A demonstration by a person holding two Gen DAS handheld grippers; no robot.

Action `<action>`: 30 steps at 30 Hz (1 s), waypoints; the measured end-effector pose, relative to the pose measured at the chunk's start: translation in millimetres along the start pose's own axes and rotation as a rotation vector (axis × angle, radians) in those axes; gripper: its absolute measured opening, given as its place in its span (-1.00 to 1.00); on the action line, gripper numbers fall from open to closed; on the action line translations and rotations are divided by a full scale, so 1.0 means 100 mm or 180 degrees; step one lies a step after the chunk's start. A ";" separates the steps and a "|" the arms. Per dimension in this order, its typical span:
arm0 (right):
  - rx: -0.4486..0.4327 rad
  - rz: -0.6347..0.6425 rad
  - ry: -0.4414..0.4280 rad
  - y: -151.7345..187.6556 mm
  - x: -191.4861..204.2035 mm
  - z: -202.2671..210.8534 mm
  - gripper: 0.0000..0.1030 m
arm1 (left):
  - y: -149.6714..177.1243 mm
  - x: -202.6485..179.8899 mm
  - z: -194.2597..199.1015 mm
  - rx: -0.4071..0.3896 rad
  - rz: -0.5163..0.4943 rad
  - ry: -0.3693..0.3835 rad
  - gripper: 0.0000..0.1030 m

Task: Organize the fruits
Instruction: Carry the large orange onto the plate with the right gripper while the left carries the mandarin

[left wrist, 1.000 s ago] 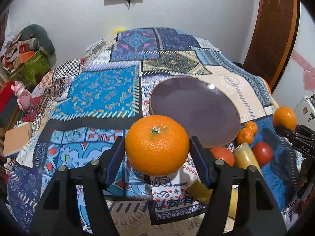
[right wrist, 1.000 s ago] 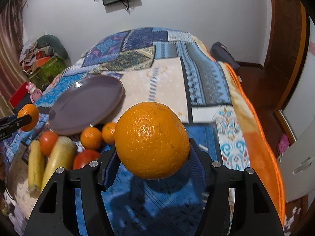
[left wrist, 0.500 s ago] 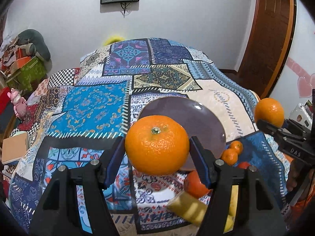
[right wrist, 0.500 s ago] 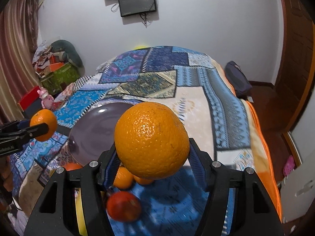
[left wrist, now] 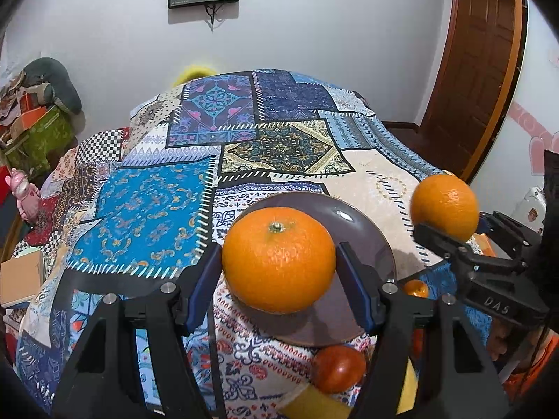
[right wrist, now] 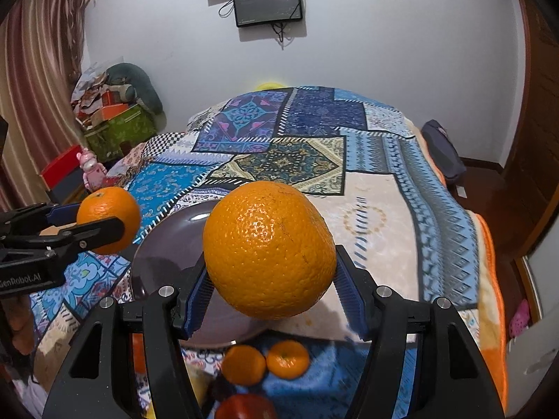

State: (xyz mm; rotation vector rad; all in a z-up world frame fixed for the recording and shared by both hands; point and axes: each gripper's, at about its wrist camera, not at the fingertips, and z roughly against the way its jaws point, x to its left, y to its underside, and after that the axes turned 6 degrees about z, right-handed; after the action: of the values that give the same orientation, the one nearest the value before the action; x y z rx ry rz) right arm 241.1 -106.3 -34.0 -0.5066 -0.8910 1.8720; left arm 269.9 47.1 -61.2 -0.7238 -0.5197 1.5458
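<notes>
My left gripper is shut on a stemmed orange, held in the air over the near half of a dark purple plate on the patchwork bedspread. My right gripper is shut on a larger orange, raised just right of the same plate. Each gripper shows in the other's view: the right one with its orange at the right edge, the left one with its orange at the left edge. Two small mandarins and a tomato lie in front of the plate.
A yellow fruit, cut off by the frame, lies by the tomato near the bed's front edge. Another red fruit sits low in the right wrist view. Boxes and a pink toy stand left of the bed, a wooden door to the right.
Both grippers have risen and moved forward over the bed with their oranges. The plate and loose fruits now sit lower in both views, and the two oranges have come closer together.
</notes>
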 end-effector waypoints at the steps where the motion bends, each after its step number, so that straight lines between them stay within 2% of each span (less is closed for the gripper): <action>1: 0.0015 0.0016 -0.0004 -0.01 0.01 -0.03 0.17 | -0.01 -0.01 -0.03 0.0004 -0.0004 -0.0003 0.28; 3: 0.0044 0.0074 -0.0003 -0.02 0.06 -0.11 0.17 | -0.02 -0.02 -0.08 0.0007 -0.0015 -0.0008 0.23; 4: 0.0057 0.0092 -0.0004 -0.02 0.07 -0.13 0.17 | -0.04 -0.03 -0.10 -0.0014 -0.0029 -0.0001 0.11; 5: 0.0086 0.0120 -0.0003 -0.02 0.09 -0.17 0.17 | -0.04 -0.04 -0.11 -0.0037 -0.0051 0.0000 -0.18; 6: 0.0100 0.0123 -0.0009 -0.02 0.09 -0.19 0.18 | -0.07 -0.06 -0.12 -0.0048 -0.0087 -0.0010 -0.21; 9: 0.0191 0.0130 -0.0065 0.01 0.10 -0.29 0.18 | -0.12 -0.07 -0.17 0.0040 -0.0100 0.0118 -0.20; 11: 0.0263 0.0143 -0.0089 0.05 0.11 -0.35 0.17 | -0.11 -0.06 -0.25 0.0107 -0.0121 0.0078 -0.20; 17: 0.0380 0.0168 -0.0148 0.06 0.09 -0.45 0.18 | -0.02 0.14 -0.49 0.0291 0.0120 0.0126 -0.20; 26: 0.0536 0.0225 -0.0268 0.03 0.13 -0.57 0.18 | 0.05 0.12 -0.56 0.0326 0.0082 0.0138 -0.20; 30: 0.0633 0.0380 -0.0275 0.03 0.21 -0.61 0.18 | 0.04 0.13 -0.56 0.0326 0.0083 0.0138 -0.20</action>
State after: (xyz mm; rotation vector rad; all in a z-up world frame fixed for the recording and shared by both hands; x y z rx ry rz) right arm 271.5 -66.3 -75.0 -0.3656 -0.7335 2.0788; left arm 306.4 54.0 -105.2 -0.6862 -0.3974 1.5657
